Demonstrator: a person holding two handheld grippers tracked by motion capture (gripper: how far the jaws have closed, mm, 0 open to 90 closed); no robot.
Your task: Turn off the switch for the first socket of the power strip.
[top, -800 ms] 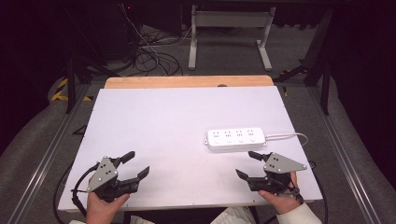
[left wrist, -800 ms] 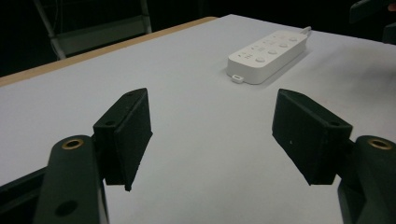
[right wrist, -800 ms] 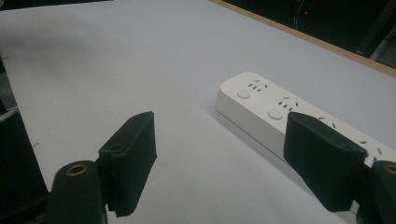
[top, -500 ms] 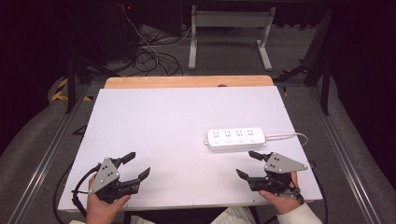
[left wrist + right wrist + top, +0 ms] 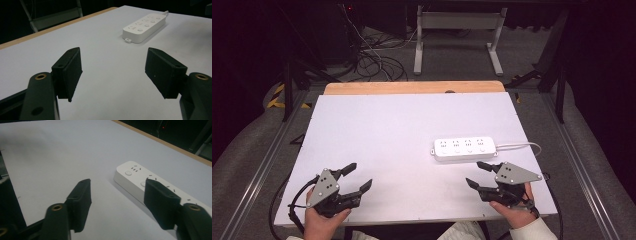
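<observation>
Right gripper (image 5: 476, 174) hovers just short of the white power strip (image 5: 465, 148), jaws parted, nothing between them. Left gripper (image 5: 357, 176) gapes empty, well away.

Table (image 5: 402, 135): centre of the high view, its far edge toward the stand, its near edge at the person.
Power strip (image 5: 465, 148): on the table, right half, lying crosswise, nearer the near edge than the far one.
Strip cable (image 5: 522, 146): leaves the power strip's right end, runs toward the table's right edge.
Left gripper (image 5: 360, 176): over the table's near left corner, well apart from the power strip.
Right gripper (image 5: 477, 174): over the table's near right part, just in front of the power strip, apart from it.
Stand (image 5: 457, 40): on the floor behind the table.
Floor cables (image 5: 372, 60): behind the table, left of the stand.
</observation>
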